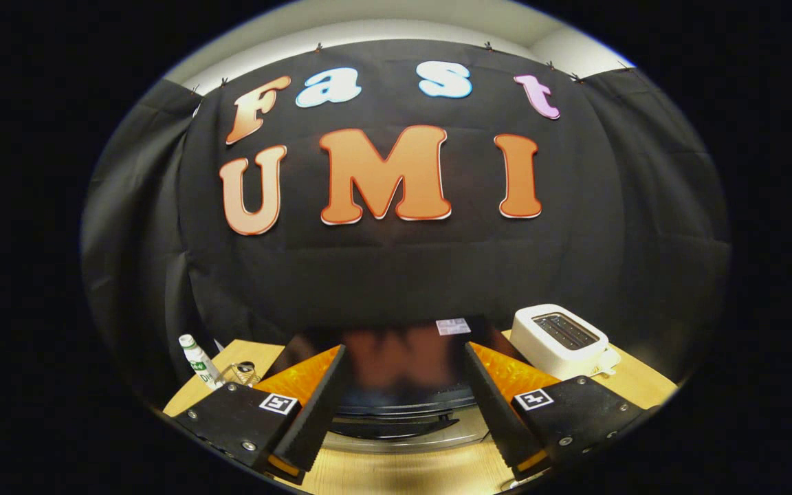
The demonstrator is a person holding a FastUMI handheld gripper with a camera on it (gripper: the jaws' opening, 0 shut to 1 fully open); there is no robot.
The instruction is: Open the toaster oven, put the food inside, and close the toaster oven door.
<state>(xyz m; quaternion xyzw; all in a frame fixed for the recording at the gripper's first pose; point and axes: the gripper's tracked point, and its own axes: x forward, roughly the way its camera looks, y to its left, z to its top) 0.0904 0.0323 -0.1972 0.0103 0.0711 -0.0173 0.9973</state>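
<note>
the gripper (403,405) has its fingers spread wide apart, holding nothing, above a wooden table (396,474). just ahead of them and between them sits the black toaster oven (396,375), seen from above, its glossy top facing up. beyond the right finger stands a white slot toaster (559,340). beyond the left finger stand a small white bottle (196,359) and a wire object (245,372) beside it.
</note>
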